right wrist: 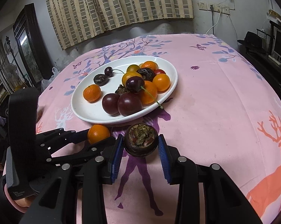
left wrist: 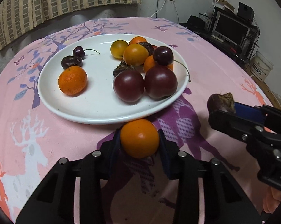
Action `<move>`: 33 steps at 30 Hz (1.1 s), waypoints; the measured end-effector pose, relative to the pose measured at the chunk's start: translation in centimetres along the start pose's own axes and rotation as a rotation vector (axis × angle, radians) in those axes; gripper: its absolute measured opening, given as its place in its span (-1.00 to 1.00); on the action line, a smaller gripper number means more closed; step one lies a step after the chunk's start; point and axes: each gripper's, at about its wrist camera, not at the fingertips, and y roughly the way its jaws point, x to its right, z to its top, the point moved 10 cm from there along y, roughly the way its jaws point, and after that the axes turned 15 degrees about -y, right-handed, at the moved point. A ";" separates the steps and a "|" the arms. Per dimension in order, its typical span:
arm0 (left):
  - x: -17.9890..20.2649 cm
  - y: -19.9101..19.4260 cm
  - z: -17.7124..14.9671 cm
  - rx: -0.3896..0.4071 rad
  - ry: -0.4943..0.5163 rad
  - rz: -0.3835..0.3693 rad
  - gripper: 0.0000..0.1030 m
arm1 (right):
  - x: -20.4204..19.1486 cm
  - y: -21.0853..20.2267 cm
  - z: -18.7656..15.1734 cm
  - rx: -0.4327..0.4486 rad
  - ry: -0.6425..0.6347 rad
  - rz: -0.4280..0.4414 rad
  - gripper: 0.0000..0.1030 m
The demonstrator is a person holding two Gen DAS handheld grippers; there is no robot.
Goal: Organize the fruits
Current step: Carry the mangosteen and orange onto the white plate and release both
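My left gripper [left wrist: 139,131] is shut on a small smooth orange fruit [left wrist: 139,141], just in front of the near rim of a white oval plate [left wrist: 95,119]. The right wrist view shows this orange fruit [right wrist: 98,133] in the left gripper [right wrist: 97,137] beside the plate [right wrist: 95,120]. My right gripper [right wrist: 140,140] is shut on a dark purple round fruit [right wrist: 140,145] with a dried brown top. On the plate lie a mandarin [left wrist: 72,80], two dark red plums [left wrist: 129,85], cherries [left wrist: 162,55] and several orange and dark fruits.
A pink tablecloth [left wrist: 224,65] with deer and tree prints covers the round table. A curtain [right wrist: 121,5] hangs behind it. A dark shelf with a monitor [left wrist: 231,29] and a white bucket [left wrist: 261,68] stand to the right. A person's hand [right wrist: 21,203] grips the left gripper's handle.
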 end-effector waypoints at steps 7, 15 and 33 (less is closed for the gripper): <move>-0.4 -2.2 -1.2 0.022 0.021 0.006 -0.26 | -0.6 -0.1 -0.3 0.000 -0.028 -0.005 -0.26; -1.8 -6.6 1.1 0.112 0.024 -0.030 -0.27 | -2.5 -2.3 3.3 0.159 -0.009 0.118 -0.27; -6.7 -1.0 14.0 0.224 -0.176 0.040 -0.20 | 0.8 6.1 12.5 0.193 -0.011 -0.005 -0.02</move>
